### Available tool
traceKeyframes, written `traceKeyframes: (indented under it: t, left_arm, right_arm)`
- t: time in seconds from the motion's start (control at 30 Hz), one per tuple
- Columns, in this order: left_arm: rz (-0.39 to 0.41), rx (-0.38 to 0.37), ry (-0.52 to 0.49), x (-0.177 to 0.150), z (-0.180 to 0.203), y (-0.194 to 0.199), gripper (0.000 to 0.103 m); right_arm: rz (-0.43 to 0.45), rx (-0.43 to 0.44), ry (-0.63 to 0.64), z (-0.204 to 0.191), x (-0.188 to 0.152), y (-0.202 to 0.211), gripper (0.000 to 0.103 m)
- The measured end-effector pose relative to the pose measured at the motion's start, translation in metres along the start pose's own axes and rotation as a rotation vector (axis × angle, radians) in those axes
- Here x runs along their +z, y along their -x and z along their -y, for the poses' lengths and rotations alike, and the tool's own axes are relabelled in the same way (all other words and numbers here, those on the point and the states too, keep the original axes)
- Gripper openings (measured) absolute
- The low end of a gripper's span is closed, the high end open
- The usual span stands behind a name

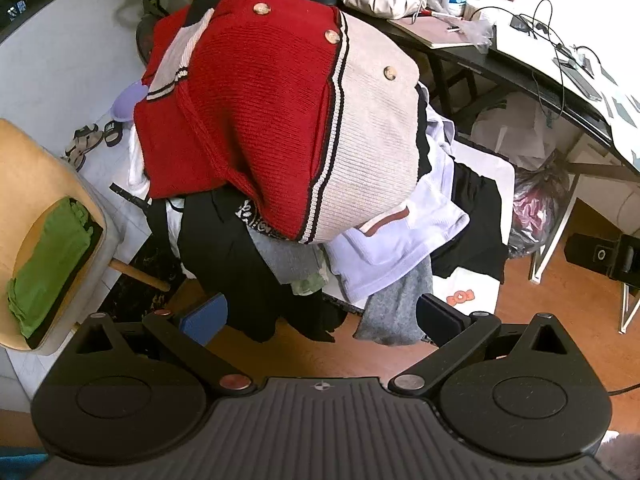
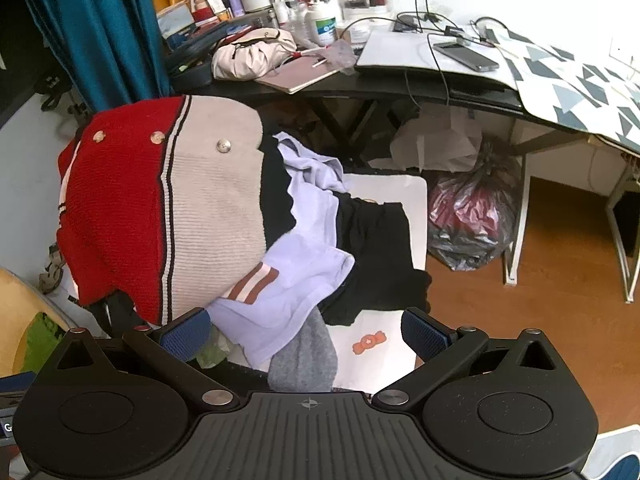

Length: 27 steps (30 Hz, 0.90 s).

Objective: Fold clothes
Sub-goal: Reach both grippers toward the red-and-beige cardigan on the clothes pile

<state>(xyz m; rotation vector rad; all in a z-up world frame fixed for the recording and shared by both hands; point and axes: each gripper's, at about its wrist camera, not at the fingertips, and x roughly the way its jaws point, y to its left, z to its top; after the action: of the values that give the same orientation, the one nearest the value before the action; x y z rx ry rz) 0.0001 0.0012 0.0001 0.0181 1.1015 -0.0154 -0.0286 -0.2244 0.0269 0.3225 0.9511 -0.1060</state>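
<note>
A pile of clothes lies on a small white table (image 2: 400, 188). On top is a red and beige knit cardigan (image 1: 256, 112) with round buttons; it also shows in the right wrist view (image 2: 160, 208). Under it lie a lavender top (image 1: 400, 240) (image 2: 296, 280), black garments (image 1: 224, 256) (image 2: 376, 240) and a grey one (image 1: 396, 312) (image 2: 308, 356). My left gripper (image 1: 322, 314) is open and empty, just short of the pile's near edge. My right gripper (image 2: 306, 334) is open and empty, over the grey and lavender pieces.
A beige chair (image 1: 36, 184) with a folded green garment (image 1: 52, 264) stands at the left. A black desk (image 2: 360, 84) crowded with a bag, a laptop, cables and bottles stands behind. A dark plastic bag (image 2: 472, 216) sits on the wooden floor (image 2: 540, 320) at the right.
</note>
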Motion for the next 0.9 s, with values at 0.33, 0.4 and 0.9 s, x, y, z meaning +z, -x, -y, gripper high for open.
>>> traceKeyframes:
  t: [0.33,0.4,0.9]
  left_arm:
    - [0.012,-0.057,0.193,0.008,-0.043,-0.007,0.103]
    - [0.060,-0.043,0.239,0.013,-0.057,-0.003,0.103]
    - [0.275,0.131,0.099,0.044,-0.092,-0.013,0.103]
  right_arm:
    - [0.064,-0.011,0.014,0.005,0.006,-0.007,0.102]
    - [0.113,-0.029,0.040,0.006,0.010,-0.004,0.102]
    - [0.277,-0.047,0.169,-0.031,0.028,-0.021,0.102]
